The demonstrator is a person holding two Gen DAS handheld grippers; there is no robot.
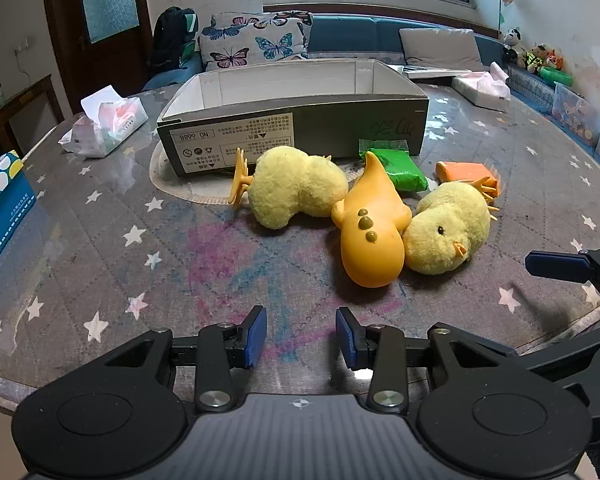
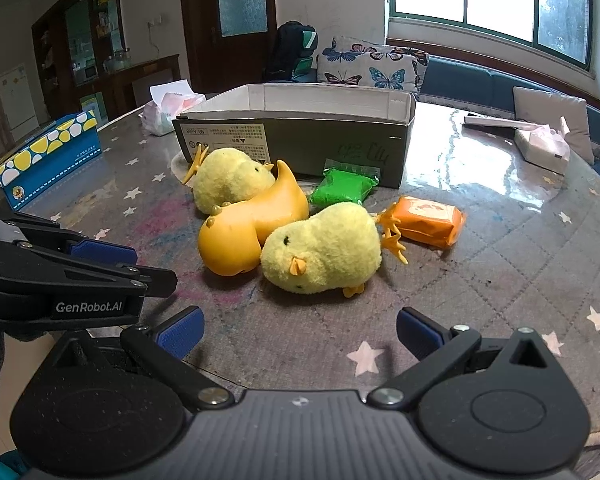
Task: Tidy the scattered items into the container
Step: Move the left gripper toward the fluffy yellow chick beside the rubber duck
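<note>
An open grey cardboard box (image 1: 300, 132) (image 2: 300, 140) stands at the middle of the table. In front of it lie two yellow plush chicks (image 1: 296, 188) (image 1: 448, 228), an orange rubber duck (image 1: 374, 232) between them, a green packet (image 1: 404, 172) and an orange packet (image 1: 468, 174). The right wrist view shows the same chicks (image 2: 232, 178) (image 2: 324, 248), duck (image 2: 252, 224), green packet (image 2: 344, 188) and orange packet (image 2: 428, 220). My left gripper (image 1: 301, 336) hangs open and empty short of the duck. My right gripper (image 2: 300, 332) is wide open and empty, just short of the nearer chick.
A blue spotted tissue box (image 1: 0, 204) (image 2: 48, 156) sits at the left table edge. Soft tissue packs lie at back left (image 1: 108, 124) and back right (image 1: 482, 88). A sofa with butterfly cushions (image 1: 256, 40) lies behind the table. The left gripper's finger (image 2: 104, 252) shows at left in the right wrist view.
</note>
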